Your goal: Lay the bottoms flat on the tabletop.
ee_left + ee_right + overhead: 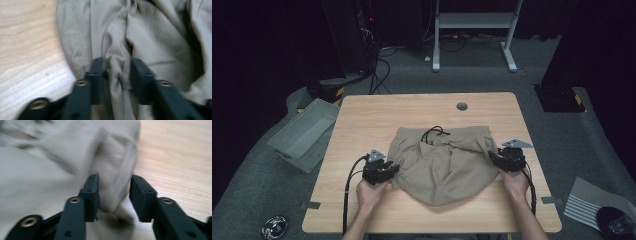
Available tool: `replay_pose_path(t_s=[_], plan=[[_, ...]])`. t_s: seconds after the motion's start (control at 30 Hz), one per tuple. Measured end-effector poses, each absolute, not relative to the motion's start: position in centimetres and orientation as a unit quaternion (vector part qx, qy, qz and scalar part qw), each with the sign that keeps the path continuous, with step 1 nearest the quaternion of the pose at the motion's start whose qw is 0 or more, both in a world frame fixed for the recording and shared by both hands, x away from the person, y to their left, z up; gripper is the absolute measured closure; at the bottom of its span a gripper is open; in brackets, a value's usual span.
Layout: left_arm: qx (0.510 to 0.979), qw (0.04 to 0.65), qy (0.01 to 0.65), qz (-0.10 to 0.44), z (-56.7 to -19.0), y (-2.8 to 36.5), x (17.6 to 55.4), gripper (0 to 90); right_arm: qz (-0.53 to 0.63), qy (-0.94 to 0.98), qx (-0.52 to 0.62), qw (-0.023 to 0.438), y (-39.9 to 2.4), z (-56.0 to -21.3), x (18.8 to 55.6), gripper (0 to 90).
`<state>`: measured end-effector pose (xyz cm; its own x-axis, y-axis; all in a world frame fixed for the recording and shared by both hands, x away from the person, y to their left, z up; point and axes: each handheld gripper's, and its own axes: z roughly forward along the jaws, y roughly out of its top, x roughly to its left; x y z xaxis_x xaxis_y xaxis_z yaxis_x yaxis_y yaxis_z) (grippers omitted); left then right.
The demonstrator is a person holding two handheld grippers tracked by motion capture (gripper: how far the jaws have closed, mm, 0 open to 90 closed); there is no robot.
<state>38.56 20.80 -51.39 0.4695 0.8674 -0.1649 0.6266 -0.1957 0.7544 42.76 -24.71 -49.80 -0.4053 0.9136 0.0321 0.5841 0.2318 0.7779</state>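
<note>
Dark room, grey carpet; light wooden counter (362, 120) in the middle. Crumpled khaki fabric shorts (444, 162) with a black drawstring (433, 133) lie at the counter's centre, waistband on the far side, rounded bunch toward the near edge. Left hand-held gripper (390, 169) sits at the garment's left edge; in the left gripper view its jaws stand apart with a raised fold of khaki cloth (117, 72) between them. Right hand-held gripper (493, 158) sits at the right edge, jaws likewise apart around a blurred ridge of fabric (115, 187), bare wood just beside. Grey plastic bin (304, 131) rests on the floor, left of the counter.
</note>
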Motion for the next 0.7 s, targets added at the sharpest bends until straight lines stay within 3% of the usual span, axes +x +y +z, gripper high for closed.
replay_pose_path(t_s=[0.07, 0.17, 0.33, 0.47, 0.53, 0.7], plan=[[0.761, 0.393, 0.493, 0.152, -51.5, 20.5, 38.8, 51.8, 0.382, 0.753, 0.484, 0.231, -24.3, -49.1, 41.5, 55.7], [0.765, 0.387, 0.492, 0.155, -51.7, 19.8, 39.1, 52.5, 0.391, 0.763, 0.459, 0.231, -23.5, -48.6, 39.7, 55.3], [0.775, 0.372, 0.486, 0.159, -52.2, 19.1, 39.5, 64.8, 0.372, 0.795, 0.431, 0.208, -21.8, -49.8, 39.0, 58.7], [0.777, 0.369, 0.484, 0.162, -52.2, 19.1, 39.5, 76.8, 0.346, 0.814, 0.430, 0.183, -21.0, -51.4, 40.1, 75.0], [0.781, 0.363, 0.481, 0.163, -52.2, 19.2, 39.4, 82.5, 0.336, 0.821, 0.420, 0.192, -20.9, -52.0, 40.7, 88.4], [0.782, 0.362, 0.481, 0.164, -52.2, 19.4, 39.3, 85.6, 0.319, 0.814, 0.435, 0.215, -21.9, -51.9, 42.9, 90.0]])
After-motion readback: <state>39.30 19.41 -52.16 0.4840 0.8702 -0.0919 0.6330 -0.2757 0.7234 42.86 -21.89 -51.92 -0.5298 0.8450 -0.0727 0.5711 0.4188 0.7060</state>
